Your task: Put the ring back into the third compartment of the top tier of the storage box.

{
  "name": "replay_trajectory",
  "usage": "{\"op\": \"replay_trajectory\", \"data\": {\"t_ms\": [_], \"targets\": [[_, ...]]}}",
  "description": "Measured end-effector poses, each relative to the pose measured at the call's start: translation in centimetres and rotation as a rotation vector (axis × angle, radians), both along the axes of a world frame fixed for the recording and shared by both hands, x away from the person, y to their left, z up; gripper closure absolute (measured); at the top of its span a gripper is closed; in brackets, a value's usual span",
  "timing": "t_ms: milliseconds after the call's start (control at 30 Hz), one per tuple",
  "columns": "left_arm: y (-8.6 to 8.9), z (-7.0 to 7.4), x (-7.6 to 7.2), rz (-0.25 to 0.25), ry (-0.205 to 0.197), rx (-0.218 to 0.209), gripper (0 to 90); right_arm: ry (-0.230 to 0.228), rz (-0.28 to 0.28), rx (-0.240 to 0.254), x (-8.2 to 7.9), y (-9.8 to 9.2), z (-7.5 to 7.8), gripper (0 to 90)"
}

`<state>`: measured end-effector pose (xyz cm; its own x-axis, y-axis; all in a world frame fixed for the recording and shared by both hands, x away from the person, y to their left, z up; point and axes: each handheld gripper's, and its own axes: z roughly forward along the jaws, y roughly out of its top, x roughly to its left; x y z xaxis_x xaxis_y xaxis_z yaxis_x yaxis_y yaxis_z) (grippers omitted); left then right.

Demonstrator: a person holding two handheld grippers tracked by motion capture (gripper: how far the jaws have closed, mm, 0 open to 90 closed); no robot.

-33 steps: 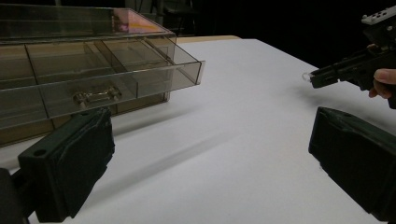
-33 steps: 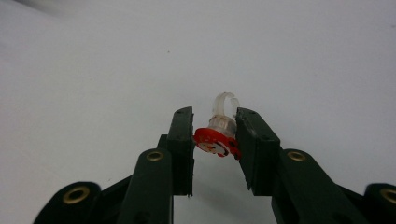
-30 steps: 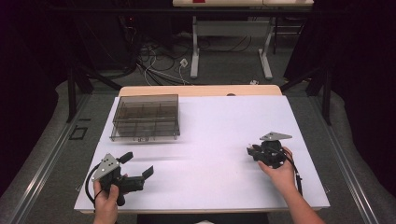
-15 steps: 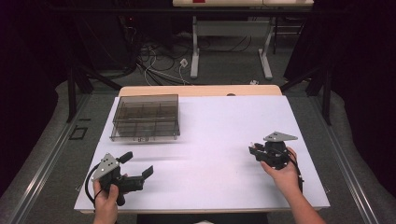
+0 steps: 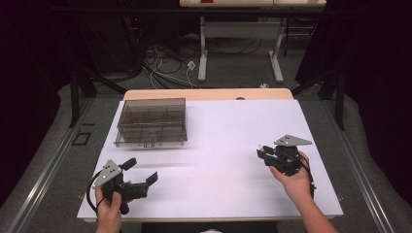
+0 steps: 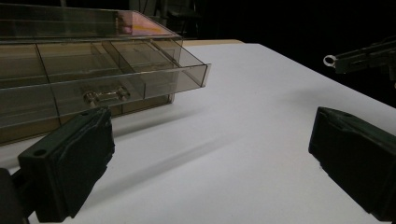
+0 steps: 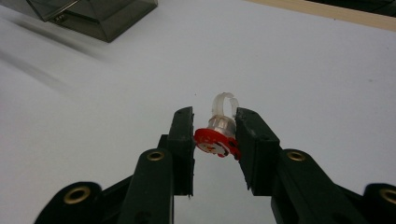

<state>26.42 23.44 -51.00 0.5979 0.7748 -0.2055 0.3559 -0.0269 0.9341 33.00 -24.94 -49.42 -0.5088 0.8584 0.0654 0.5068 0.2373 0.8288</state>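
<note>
The person's left hand [image 5: 111, 206] is gripping the left gripper [image 5: 144, 175] low at the near left corner of the white table [image 5: 228, 131], wrist coming straight up from the bottom edge and the tool angled toward the table's middle, hovering just above the surface. Its jaws are standing wide apart with nothing between them, and past them the smoky transparent drawer organizer [image 6: 88, 70] is sitting at the far left with one drawer pulled partly out. The right hand [image 5: 296, 182] is reaching in from the lower right, forearm slanting inward, and is holding the right gripper [image 7: 214, 133] above the table's right side, pointed leftward. That gripper is clamping a small toy ring [image 7: 218, 133], clear plastic band up and red face toward the camera, pinched between both pads.
</note>
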Motion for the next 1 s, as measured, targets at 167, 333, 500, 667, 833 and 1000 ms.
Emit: {"op": "replay_trajectory", "data": {"t_ms": [167, 333, 500, 667, 833, 1000], "targets": [[-0.1, -0.1, 0.2, 0.001, 0.004, -0.002, 0.5, -0.022, 0.010, -0.005, 0.0, 0.7, 0.7, 68.0], [-0.2, -0.1, 0.1, -0.005, 0.004, 0.005, 0.5, -0.021, 0.018, -0.001, 0.0, 1.2, 1.3, 68.2], [-0.4, 0.0, 0.0, -0.008, -0.001, 0.010, 0.5, -0.016, 0.027, 0.034, 0.2, 2.2, 2.2, 68.2], [-0.3, 0.0, 0.1, -0.004, 0.001, 0.007, 0.5, -0.025, 0.059, 0.029, 0.3, 3.5, 2.9, 68.2], [-0.4, 0.0, 0.1, -0.010, 0.000, 0.005, 0.5, -0.012, 0.091, 0.024, 0.8, 4.8, 3.6, 68.3], [-0.2, 0.0, 0.1, -0.001, 0.001, 0.000, 0.5, -0.012, 0.122, 0.014, 1.4, 5.9, 4.5, 68.3]]}}
